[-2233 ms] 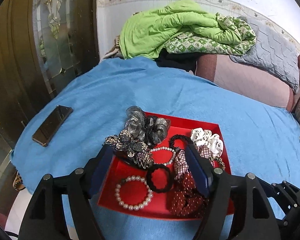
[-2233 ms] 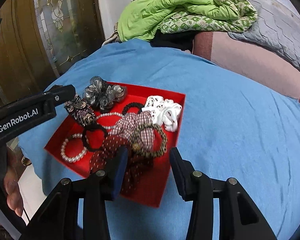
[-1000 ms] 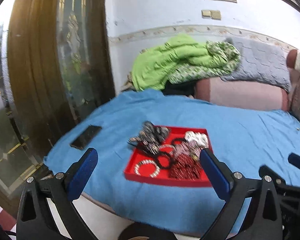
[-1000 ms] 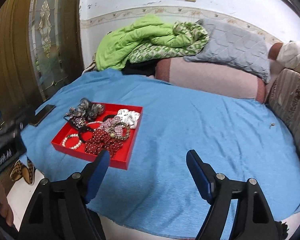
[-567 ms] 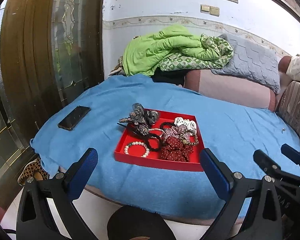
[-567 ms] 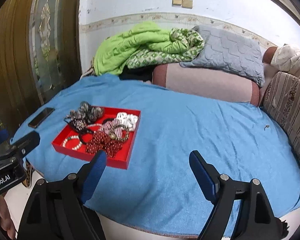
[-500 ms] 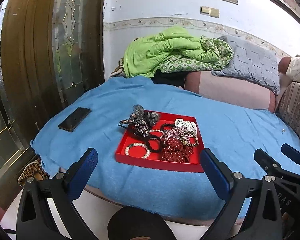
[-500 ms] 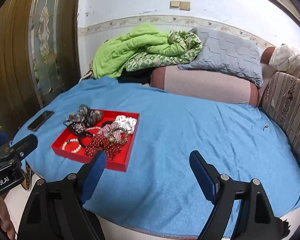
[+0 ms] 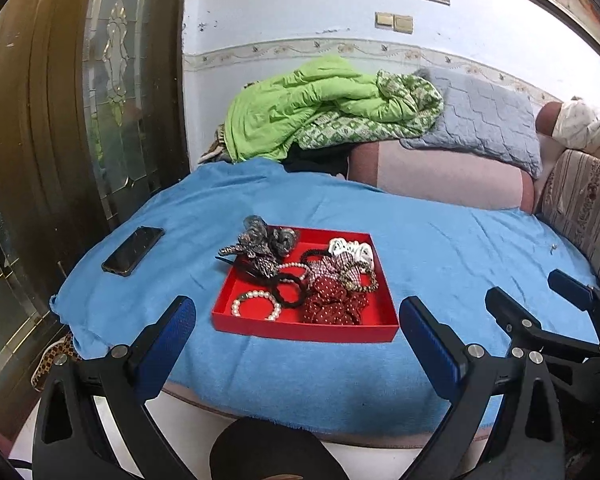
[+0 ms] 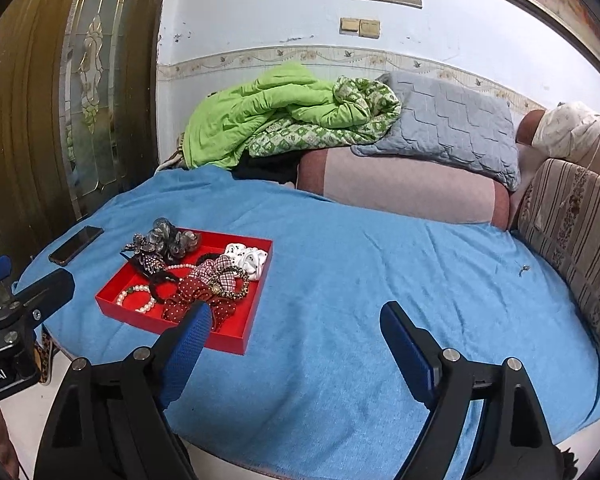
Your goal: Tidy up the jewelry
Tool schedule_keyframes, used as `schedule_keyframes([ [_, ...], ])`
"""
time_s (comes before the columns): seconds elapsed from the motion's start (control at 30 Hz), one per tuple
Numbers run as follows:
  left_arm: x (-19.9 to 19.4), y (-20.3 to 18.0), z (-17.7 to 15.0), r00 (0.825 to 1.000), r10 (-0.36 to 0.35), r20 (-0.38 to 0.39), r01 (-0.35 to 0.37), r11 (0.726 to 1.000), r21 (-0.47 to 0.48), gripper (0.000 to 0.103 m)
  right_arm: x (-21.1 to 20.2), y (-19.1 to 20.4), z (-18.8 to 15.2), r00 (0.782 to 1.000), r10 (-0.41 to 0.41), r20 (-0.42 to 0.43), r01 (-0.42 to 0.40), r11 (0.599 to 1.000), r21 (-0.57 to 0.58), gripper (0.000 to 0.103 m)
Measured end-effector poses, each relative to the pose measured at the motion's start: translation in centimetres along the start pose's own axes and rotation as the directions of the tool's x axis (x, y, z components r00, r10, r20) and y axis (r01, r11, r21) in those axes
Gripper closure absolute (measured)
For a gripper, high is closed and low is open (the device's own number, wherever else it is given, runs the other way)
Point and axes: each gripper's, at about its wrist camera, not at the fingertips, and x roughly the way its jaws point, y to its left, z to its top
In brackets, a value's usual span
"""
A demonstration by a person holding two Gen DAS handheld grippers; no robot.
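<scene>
A red tray [image 9: 300,329] [image 10: 132,314] lies on the blue cloth. It holds a pearl bracelet [image 9: 256,305] [image 10: 137,298], a black hair tie [image 9: 289,290], a dark red dotted scrunchie [image 9: 334,304] [image 10: 196,295], a white scrunchie [image 9: 352,251] [image 10: 248,260], a plaid scrunchie [image 9: 332,270] and grey scrunchies [image 9: 266,240] [image 10: 168,238]. My left gripper [image 9: 296,332] is open and empty, held back from the tray's near edge. My right gripper [image 10: 296,332] is open and empty, to the right of the tray.
A black phone [image 9: 133,251] [image 10: 76,245] lies on the cloth left of the tray. A green quilt [image 9: 320,112], a grey pillow [image 9: 480,128] and a pink bolster [image 9: 440,180] lie at the back. A wooden glass door [image 9: 60,120] stands left. A striped sofa arm [image 10: 572,220] is right.
Both grippers have pulled back and up from the tray and opened wide. The tray now looks small and far. Over the last half second little has moved.
</scene>
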Motion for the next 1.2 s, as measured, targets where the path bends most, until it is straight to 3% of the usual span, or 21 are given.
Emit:
schedule_keyframes([
  [0.5,1.9,0.1,-0.8,0.996,-0.044,-0.077,0.043,0.999,-0.007,0.002,1.4,0.0,-0.5,0.999,0.001,-0.036,-0.001,1.000,-0.006,0.013],
  [1.2,3.0,0.0,-1.4,0.992,-0.060,-0.111,0.059,0.998,-0.014,0.002,2.3,0.1,-1.0,0.997,0.011,-0.070,-0.012,1.000,-0.012,0.012],
])
